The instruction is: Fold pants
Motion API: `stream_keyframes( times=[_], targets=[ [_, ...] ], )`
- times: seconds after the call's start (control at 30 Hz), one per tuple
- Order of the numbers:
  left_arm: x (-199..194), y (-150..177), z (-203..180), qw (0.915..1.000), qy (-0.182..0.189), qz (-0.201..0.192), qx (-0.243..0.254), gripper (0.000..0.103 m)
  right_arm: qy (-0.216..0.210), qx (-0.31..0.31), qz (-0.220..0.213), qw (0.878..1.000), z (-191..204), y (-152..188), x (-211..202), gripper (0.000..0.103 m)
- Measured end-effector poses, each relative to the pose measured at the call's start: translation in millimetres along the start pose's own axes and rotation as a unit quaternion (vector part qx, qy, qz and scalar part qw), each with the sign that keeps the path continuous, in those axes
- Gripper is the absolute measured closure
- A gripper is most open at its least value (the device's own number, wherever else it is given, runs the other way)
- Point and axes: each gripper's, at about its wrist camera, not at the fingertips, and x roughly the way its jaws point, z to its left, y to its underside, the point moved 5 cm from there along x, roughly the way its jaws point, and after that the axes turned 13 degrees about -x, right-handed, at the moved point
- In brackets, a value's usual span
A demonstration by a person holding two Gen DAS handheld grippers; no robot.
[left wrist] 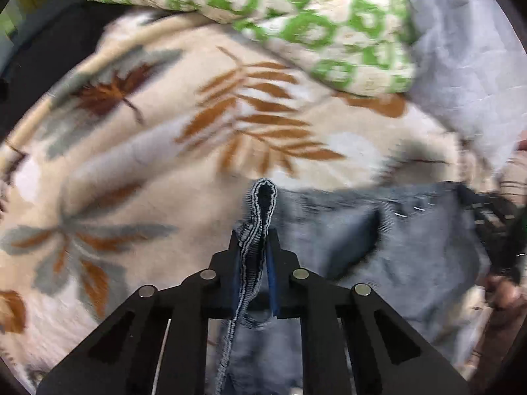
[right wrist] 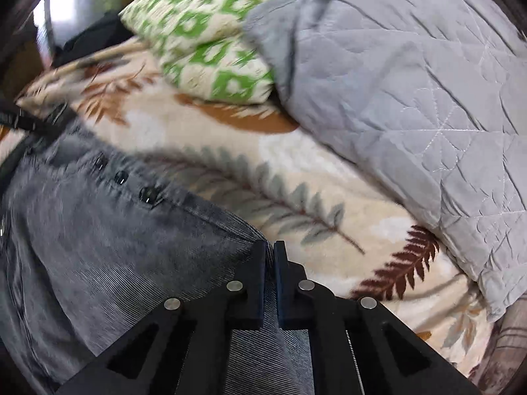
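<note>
Grey-blue denim pants [left wrist: 378,247] hang stretched between my two grippers above a leaf-patterned blanket [left wrist: 148,151]. My left gripper [left wrist: 255,233] is shut on a folded edge of the waistband, which loops up past the fingertips. My right gripper [right wrist: 269,247] is shut on the other corner of the pants [right wrist: 115,247]; several dark buttons [right wrist: 148,195] run along the top edge. The other gripper shows dimly at the right edge of the left wrist view [left wrist: 494,217] and at the left edge of the right wrist view [right wrist: 29,125].
The leaf-patterned blanket [right wrist: 296,177] covers the bed. A green and cream patterned pillow [left wrist: 280,16] [right wrist: 210,42] lies at the back. A grey quilted cover [right wrist: 411,98] [left wrist: 467,59] is piled on the right.
</note>
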Motion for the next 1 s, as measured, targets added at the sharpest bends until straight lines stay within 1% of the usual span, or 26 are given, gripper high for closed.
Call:
stream_keyframes(
  times=[0.03, 0.07, 0.1, 0.13, 0.17, 0.2, 0.23, 0.27, 0.3, 0.33, 0.37, 0.4, 0.43, 0.5, 0.53, 0.57, 0.6, 0.63, 0.67, 0.7, 0.73, 0.8, 0.83, 0.9, 0.97, 1.0],
  targets=[
    [7, -1, 4, 0.9998, -0.017, 0.000, 0.005, 0.091, -0.004, 0.005, 0.012, 1.000, 0, 2, 11, 0.099],
    [9, 0, 3, 0.9999, -0.016, 0.000, 0.007, 0.091, -0.012, 0.011, 0.030, 0.999, 2, 1, 24, 0.099],
    [6, -1, 5, 1.0000, -0.009, -0.002, -0.003, 0.091, -0.005, 0.014, 0.029, 0.999, 3, 2, 27, 0.097],
    [3, -2, 6, 0.9999, 0.002, 0.002, -0.014, 0.091, 0.004, 0.017, 0.017, 1.000, 5, 1, 24, 0.093],
    [-1, -3, 11, 0.9990, 0.028, 0.014, -0.033, 0.091, 0.004, 0.021, 0.016, 1.000, 3, 1, 21, 0.093],
    [-8, -6, 18, 0.9970, 0.049, 0.021, -0.056, 0.091, 0.001, 0.030, 0.021, 0.999, 0, 4, 17, 0.085],
    [-17, -9, 32, 0.9952, 0.063, 0.021, -0.071, 0.091, -0.003, 0.049, 0.021, 0.999, -10, 9, 7, 0.077],
    [-23, -10, 37, 0.9940, 0.073, 0.019, -0.080, 0.087, -0.006, 0.063, 0.011, 0.998, -19, 15, -4, 0.077],
    [-30, -10, 43, 0.9934, 0.077, 0.019, -0.083, 0.079, -0.012, 0.087, -0.004, 0.996, -33, 25, -20, 0.077],
    [-38, -9, 50, 0.9934, 0.073, 0.019, -0.086, 0.073, -0.012, 0.116, -0.013, 0.993, -51, 39, -35, 0.070],
    [-43, -7, 56, 0.9935, 0.072, 0.019, -0.086, 0.057, -0.007, 0.140, -0.016, 0.990, -69, 53, -47, 0.064],
    [-50, -3, 61, 0.9941, 0.068, 0.017, -0.082, 0.048, -0.001, 0.173, -0.018, 0.985, -92, 74, -61, 0.054],
    [-55, -4, 67, 0.9948, 0.062, 0.013, -0.079, 0.039, 0.007, 0.210, -0.018, 0.977, -116, 98, -74, 0.051],
    [-65, 0, 68, 0.9959, 0.055, 0.006, -0.072, 0.038, 0.015, 0.280, -0.021, 0.960, -161, 141, -92, 0.051],
    [-64, 2, 67, 0.9962, 0.052, 0.006, -0.070, 0.038, 0.029, 0.329, -0.024, 0.943, -187, 174, -106, 0.051],
    [-65, 2, 69, 0.9961, 0.050, 0.008, -0.073, 0.037, 0.038, 0.357, -0.024, 0.933, -202, 192, -109, 0.050],
    [-65, 0, 68, 0.9955, 0.050, 0.013, -0.080, 0.036, 0.041, 0.385, -0.022, 0.922, -213, 212, -113, 0.046],
    [-62, -1, 66, 0.9950, 0.052, 0.017, -0.083, 0.034, 0.041, 0.413, -0.018, 0.910, -223, 232, -115, 0.046],
    [-55, -4, 58, 0.9949, 0.051, 0.022, -0.084, 0.033, 0.036, 0.427, -0.018, 0.904, -227, 241, -112, 0.045],
    [-48, -6, 53, 0.9950, 0.045, 0.029, -0.085, 0.033, 0.025, 0.435, -0.017, 0.900, -225, 245, -106, 0.042],
    [-40, -8, 45, 0.9948, 0.044, 0.036, -0.085, 0.033, 0.014, 0.438, -0.009, 0.899, -225, 248, -96, 0.040],
    [-29, -14, 36, 0.9944, 0.036, 0.044, -0.089, 0.033, 0.008, 0.428, 0.001, 0.904, -219, 243, -79, 0.040],
    [-27, -19, 35, 0.9941, 0.036, 0.040, -0.095, 0.033, 0.006, 0.422, -0.004, 0.906, -219, 239, -71, 0.040],
    [-23, -28, 37, 0.9916, 0.048, 0.037, -0.114, 0.032, -0.001, 0.425, -0.010, 0.905, -218, 242, -63, 0.040],
    [-14, -36, 38, 0.9870, 0.071, 0.057, -0.133, 0.031, -0.014, 0.425, -0.009, 0.905, -217, 239, -48, 0.039],
    [-8, -38, 37, 0.9860, 0.073, 0.066, -0.134, 0.031, -0.019, 0.421, -0.006, 0.907, -213, 239, -42, 0.039]
  ],
)
